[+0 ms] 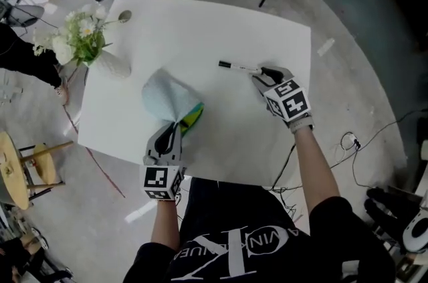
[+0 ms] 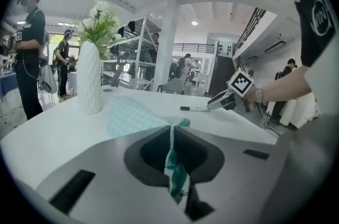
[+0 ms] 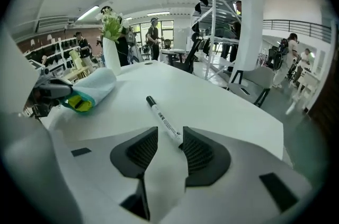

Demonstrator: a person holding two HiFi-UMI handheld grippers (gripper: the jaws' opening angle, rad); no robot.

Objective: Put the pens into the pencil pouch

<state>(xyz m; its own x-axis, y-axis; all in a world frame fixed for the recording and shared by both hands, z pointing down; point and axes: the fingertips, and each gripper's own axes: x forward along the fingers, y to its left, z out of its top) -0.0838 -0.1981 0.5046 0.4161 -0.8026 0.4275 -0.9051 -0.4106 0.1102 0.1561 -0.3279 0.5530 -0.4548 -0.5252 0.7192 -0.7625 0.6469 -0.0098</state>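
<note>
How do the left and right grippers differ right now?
The left gripper is shut on the pencil pouch; the right gripper is open. The left gripper pinches fabric; the right gripper only straddles the pen, which lies on the table. Both reach over that table.

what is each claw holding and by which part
Left claw pinches the pencil pouch by the rim of its open end. Right claw holds nothing: its jaws stand apart around the pen, at its near end, not clamped.
</note>
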